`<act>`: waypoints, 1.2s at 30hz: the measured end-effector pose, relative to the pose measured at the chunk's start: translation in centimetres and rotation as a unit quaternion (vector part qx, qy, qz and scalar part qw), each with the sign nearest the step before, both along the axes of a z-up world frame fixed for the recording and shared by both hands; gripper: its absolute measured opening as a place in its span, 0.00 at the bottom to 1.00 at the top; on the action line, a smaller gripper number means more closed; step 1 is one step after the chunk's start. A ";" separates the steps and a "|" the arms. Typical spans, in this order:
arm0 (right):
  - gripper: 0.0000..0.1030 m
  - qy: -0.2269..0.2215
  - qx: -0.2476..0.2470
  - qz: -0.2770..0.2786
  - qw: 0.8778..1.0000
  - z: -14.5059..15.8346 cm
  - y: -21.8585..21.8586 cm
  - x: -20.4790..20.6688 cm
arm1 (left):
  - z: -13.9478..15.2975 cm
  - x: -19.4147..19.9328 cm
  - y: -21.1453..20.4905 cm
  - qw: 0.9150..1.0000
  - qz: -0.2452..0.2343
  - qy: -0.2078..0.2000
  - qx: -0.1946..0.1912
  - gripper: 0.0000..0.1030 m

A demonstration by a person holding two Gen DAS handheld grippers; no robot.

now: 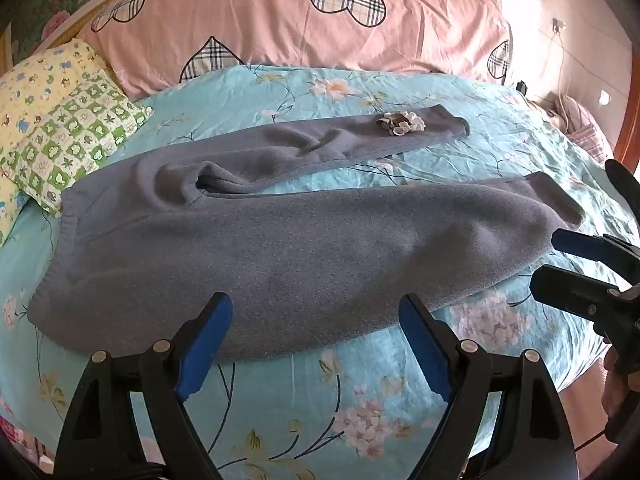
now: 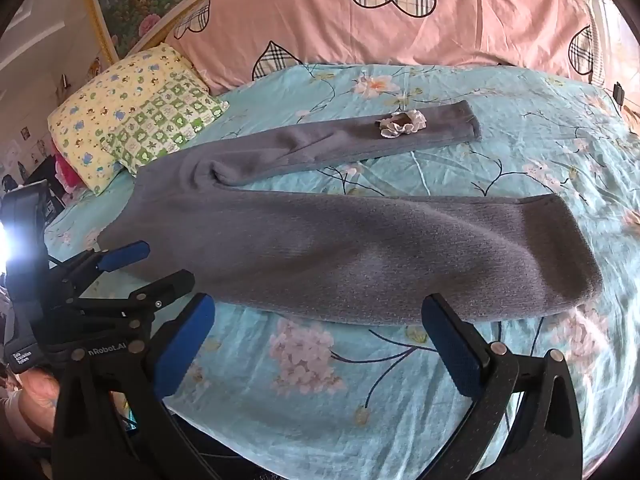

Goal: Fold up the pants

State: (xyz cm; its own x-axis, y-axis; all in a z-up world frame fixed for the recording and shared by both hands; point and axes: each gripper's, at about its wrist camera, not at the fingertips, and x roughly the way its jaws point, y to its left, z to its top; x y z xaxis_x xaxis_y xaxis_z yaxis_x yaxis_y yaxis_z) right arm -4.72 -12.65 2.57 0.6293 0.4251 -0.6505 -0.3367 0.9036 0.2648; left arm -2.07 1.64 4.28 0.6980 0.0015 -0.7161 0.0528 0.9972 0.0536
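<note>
Grey-blue fleece pants (image 1: 280, 240) lie spread flat across the bed, waistband at the left, the two legs apart and running right. They show the same way in the right wrist view (image 2: 360, 248). A white flower ornament (image 1: 402, 122) sits on the far leg near its cuff, also in the right wrist view (image 2: 402, 123). My left gripper (image 1: 316, 312) is open and empty, over the near leg's front edge. My right gripper (image 2: 318, 316) is open and empty at the near leg's front edge. Each gripper shows in the other's view: the right one (image 1: 560, 258), the left one (image 2: 160, 262).
The bed has a turquoise floral sheet (image 1: 320, 400). A pink quilt with plaid hearts (image 1: 280, 20) lies along the back. A yellow and green pillow (image 1: 60, 120) lies at the back left, close to the waistband. A framed picture (image 2: 132, 0) hangs behind.
</note>
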 end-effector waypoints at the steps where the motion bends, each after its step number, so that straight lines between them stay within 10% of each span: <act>1: 1.00 0.000 0.000 0.002 1.000 0.0 0.0 0.0 | 0.0 0.0 0.0 1.000 -0.001 0.000 0.000 0.83; 36: 1.00 -0.033 0.001 0.011 0.999 0.7 0.7 -0.3 | -0.1 0.3 0.1 1.000 -0.005 0.009 -0.012 0.84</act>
